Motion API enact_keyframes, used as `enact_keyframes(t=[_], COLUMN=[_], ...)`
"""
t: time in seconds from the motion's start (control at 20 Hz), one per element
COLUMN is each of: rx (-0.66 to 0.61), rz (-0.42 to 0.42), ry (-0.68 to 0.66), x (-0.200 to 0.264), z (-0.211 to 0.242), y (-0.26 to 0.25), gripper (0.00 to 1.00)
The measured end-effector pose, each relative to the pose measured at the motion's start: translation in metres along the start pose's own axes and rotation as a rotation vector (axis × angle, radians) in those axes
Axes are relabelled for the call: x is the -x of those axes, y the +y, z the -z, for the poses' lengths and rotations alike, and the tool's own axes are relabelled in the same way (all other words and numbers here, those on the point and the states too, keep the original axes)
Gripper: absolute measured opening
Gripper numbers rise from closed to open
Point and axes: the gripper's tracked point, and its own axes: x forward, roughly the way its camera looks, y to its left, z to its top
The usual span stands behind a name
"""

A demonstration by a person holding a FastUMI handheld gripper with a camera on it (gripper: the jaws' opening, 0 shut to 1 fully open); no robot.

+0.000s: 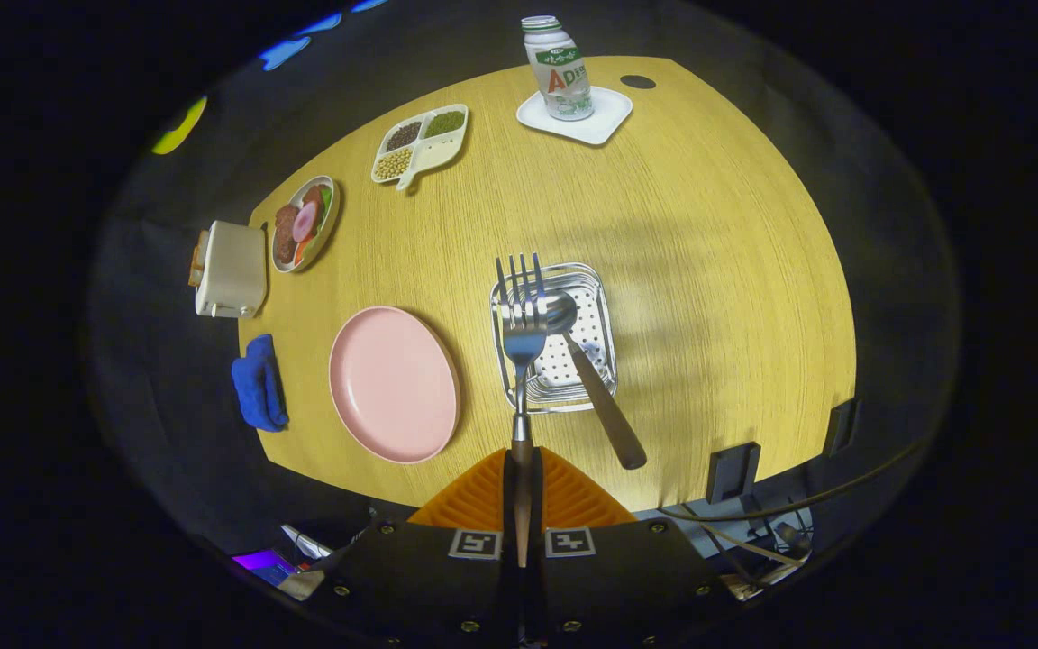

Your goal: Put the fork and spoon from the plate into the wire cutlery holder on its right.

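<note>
- Gripper view: far off to the left of the tongs, at the table's left edge, stand a cream toaster and a blue cloth; beyond them lie a small plate of mock food and a divided dish of beans.
- Just ahead and left of the tongs lies the pink plate, with no cutlery on it.
- The tongs are closed on the fork: both fingers press its wooden handle, which runs straight ahead between them.
- The fork's long axis points directly away from the tongs, and its tines hang above the near-left part of the wire cutlery holder. Whether the tines touch the holder cannot be told.
- The spoon already sits in the holder, bowl down inside, its wooden handle leaning out toward the tongs and to their right.
- Judgement: the spoon lies where the task wants it; the fork is lined up over the holder, so what matters is lowering it along its own axis, clear of the spoon's bowl just beside the tines.
- Far ahead and slightly right stands a drink bottle on a white coaster.
- The surface is a pale wood-grain table, brightly lit, inside a dark booth; cables trail below its near right edge.
</note>
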Motion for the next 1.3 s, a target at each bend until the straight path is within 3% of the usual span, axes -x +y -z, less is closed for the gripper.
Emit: enact_keyframes(t=[1.3], rx=[-0.19], rz=[-0.092], ry=[0.273], x=[-0.024], z=[0.004], y=[0.0], gripper=[0.03])
